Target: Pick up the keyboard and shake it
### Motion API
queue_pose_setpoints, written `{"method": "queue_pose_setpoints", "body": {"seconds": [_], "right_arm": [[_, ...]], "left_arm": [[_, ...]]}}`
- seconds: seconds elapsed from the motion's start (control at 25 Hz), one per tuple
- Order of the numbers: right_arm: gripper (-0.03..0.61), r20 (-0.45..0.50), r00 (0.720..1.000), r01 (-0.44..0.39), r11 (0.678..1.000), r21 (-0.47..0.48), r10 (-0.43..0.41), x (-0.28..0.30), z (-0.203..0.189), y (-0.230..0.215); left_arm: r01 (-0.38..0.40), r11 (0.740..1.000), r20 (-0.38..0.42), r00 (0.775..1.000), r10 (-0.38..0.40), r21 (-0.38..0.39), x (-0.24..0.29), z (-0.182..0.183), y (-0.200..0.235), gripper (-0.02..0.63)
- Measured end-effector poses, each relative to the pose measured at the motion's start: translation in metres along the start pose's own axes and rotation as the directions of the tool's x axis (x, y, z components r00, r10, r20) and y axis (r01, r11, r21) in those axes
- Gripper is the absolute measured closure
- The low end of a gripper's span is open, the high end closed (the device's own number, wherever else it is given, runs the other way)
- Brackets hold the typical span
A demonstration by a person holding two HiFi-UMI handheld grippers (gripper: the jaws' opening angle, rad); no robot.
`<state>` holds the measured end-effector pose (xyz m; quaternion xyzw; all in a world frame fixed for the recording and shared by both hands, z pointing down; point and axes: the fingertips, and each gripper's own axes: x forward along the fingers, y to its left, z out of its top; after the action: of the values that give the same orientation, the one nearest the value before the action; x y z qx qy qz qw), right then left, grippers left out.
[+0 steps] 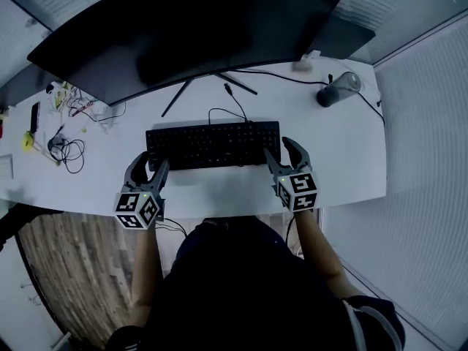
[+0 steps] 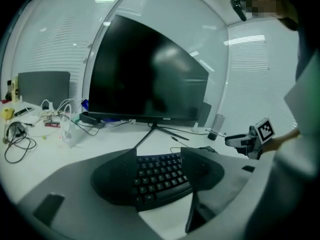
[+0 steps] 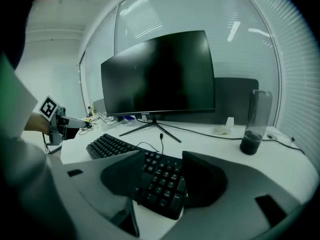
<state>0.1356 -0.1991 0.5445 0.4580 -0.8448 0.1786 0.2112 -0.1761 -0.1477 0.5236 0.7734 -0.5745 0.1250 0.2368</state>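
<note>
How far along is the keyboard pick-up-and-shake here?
Done: both grippers are at the keyboard, the left gripper at its left end, the right gripper at its right end. In hand: each gripper's fingers stand apart around a keyboard end, not yet clamping it. Remaining: closing, lifting and shaking; the keyboard lies flat on the desk.

**Dim, Cool Light and Bent Edges**

Everything is looking dim and blue-green to me. Ceiling strip lights are glaring off the wall panels (image 2: 250, 69), while the monitor (image 1: 190, 28) is giving back only a faint sheen. From above, the keyboard (image 1: 212, 145) is merging into one dark slab, and the desk (image 1: 344, 145) is greying towards its near edge. My wide lenses are bending straight lines and blackening the corners, and my own jaws are blurring up close.
</note>
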Motion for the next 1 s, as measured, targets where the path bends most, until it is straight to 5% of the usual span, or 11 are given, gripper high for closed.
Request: {"method": "queue_pose_setpoints", "body": {"seconds": [0.52, 0.8, 1.0], "right_arm": [[0.279, -0.233, 0.967, -0.033, 0.962, 0.271, 0.099, 0.04, -0.062, -0.027], [0.273, -0.34, 0.937, 0.038, 0.944, 0.329, 0.081, 0.051, -0.082, -0.032], [0.273, -0.395, 0.916, 0.065, 0.948, 0.312, 0.067, 0.053, -0.086, -0.033]], "left_arm": [[-0.026, 0.993, -0.303, 0.953, -0.011, -0.119, 0.047, -0.069, 0.06, 0.256], [0.012, 0.988, -0.405, 0.911, -0.076, -0.157, 0.061, -0.085, 0.065, 0.242], [0.001, 0.988, -0.421, 0.905, -0.066, -0.152, 0.063, -0.089, 0.065, 0.242]]}}
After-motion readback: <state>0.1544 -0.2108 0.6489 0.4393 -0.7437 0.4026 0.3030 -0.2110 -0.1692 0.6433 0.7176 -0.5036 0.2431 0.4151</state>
